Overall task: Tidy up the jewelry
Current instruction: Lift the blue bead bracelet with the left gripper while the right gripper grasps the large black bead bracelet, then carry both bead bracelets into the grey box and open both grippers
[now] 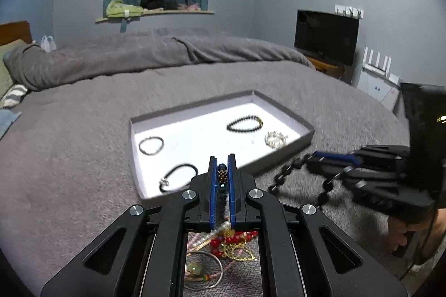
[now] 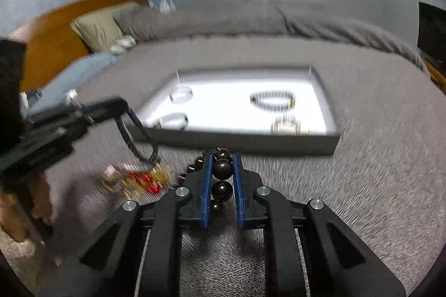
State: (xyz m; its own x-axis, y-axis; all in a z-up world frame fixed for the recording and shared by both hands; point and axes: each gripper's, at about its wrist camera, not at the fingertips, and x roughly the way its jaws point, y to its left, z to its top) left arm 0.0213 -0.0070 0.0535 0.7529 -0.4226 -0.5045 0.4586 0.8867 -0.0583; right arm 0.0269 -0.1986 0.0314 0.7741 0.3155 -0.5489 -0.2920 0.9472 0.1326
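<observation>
A beaded cord [image 1: 222,180] is clamped in the left gripper [image 1: 222,162], a dark bead bracelet [image 2: 222,168] in the right gripper [image 2: 222,157]; ahead of both, the jewelry tray [image 1: 301,141] is seen, loose jewelry [image 1: 223,246] heaped beneath the left one.

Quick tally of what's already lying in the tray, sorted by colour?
Tray contents:
Black or dark: 3, namely beaded bracelet, thin band, cord bracelet with clasp
Pale/white: 1, pearl-like bracelet
Total: 4

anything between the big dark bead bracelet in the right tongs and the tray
Nothing visible. The dark bead bracelet is clamped in the right tongs; only bare blanket lies before the tray and its low near wall.
</observation>
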